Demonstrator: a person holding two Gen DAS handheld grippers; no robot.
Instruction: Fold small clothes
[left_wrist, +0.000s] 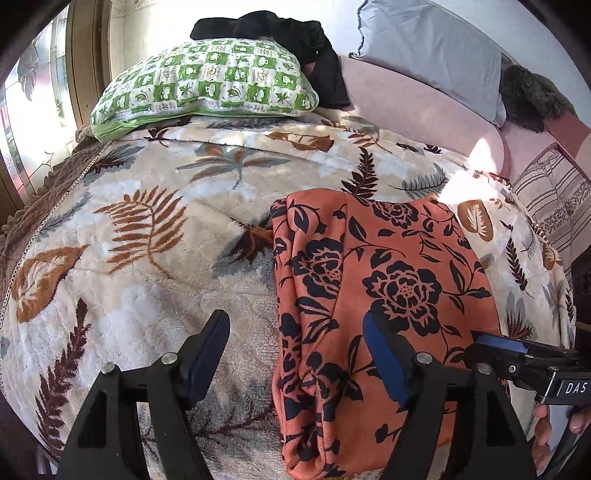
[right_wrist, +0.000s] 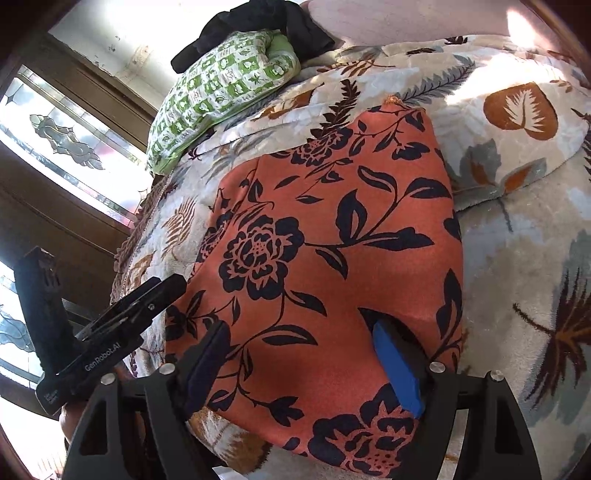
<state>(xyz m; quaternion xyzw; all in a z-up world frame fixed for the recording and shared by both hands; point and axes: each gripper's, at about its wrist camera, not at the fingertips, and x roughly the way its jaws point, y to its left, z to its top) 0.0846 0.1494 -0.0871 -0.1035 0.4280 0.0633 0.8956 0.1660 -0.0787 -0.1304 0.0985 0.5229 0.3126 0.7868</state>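
The orange floral garment (left_wrist: 373, 295) is seen lying on the leaf-patterned blanket (left_wrist: 147, 229) of the bed, toward the blanket's right side and well short of the green checked pillow (left_wrist: 207, 81) at the far edge. It has been brought into a narrow, roughly rectangular shape, with a doubled edge along its left side; how many layers lie beneath cannot be told for certain from these views.

The left gripper (left_wrist: 299, 354) is held just above the garment's left edge with its jaws apart, nothing between them but blanket and cloth below. The right gripper (right_wrist: 303, 354) is held over the near end of the garment, jaws likewise apart and clamped on nothing.

A fold is judged just completed, with both claws released. The next move would call for the near or far end to be pinched at both corners and carried over evenly, so that the stacked layers are not dragged apart on the plush surface.
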